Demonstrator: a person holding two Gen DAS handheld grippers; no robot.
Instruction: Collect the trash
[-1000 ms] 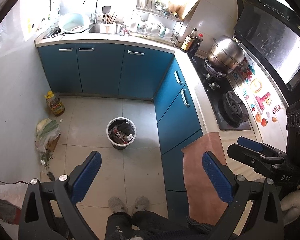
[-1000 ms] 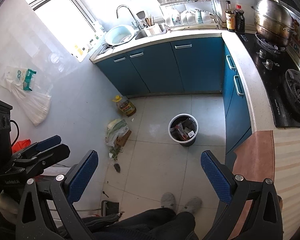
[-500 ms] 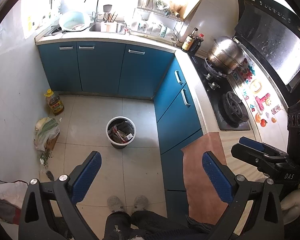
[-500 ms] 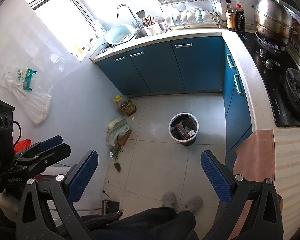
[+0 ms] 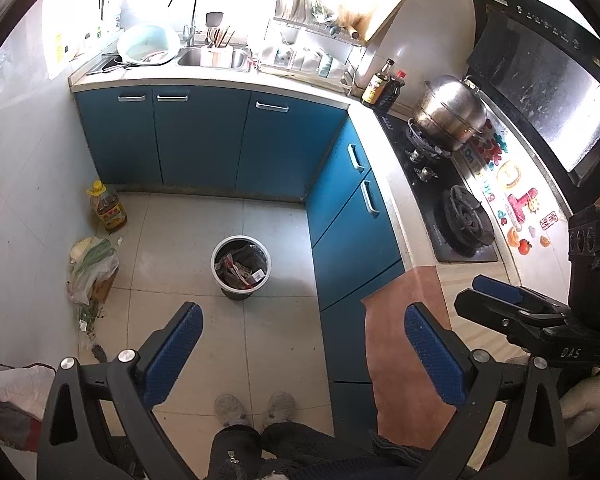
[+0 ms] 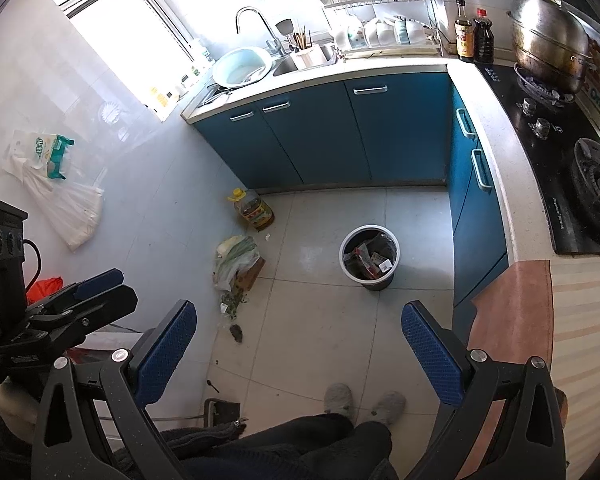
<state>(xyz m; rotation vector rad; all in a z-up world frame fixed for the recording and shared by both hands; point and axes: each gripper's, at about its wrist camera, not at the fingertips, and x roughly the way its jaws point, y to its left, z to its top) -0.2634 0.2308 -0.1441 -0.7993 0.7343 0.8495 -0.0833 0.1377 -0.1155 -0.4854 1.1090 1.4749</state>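
The trash bin [image 5: 241, 265] stands on the floor, near the blue cupboards [image 5: 352, 232], with wrappers inside. More trash lies by the wall: a plastic bag of greens [image 6: 236, 260], some green bits [image 6: 233, 302] and a dark scrap [image 6: 236, 333]. I think I should bend down slowly, pick one piece, grab it in the middle and carry it over the bin. My left tongs [image 5: 300, 350] and right tongs [image 6: 300, 346] are both up high, wide open, holding nothing and pointing down at the floor.
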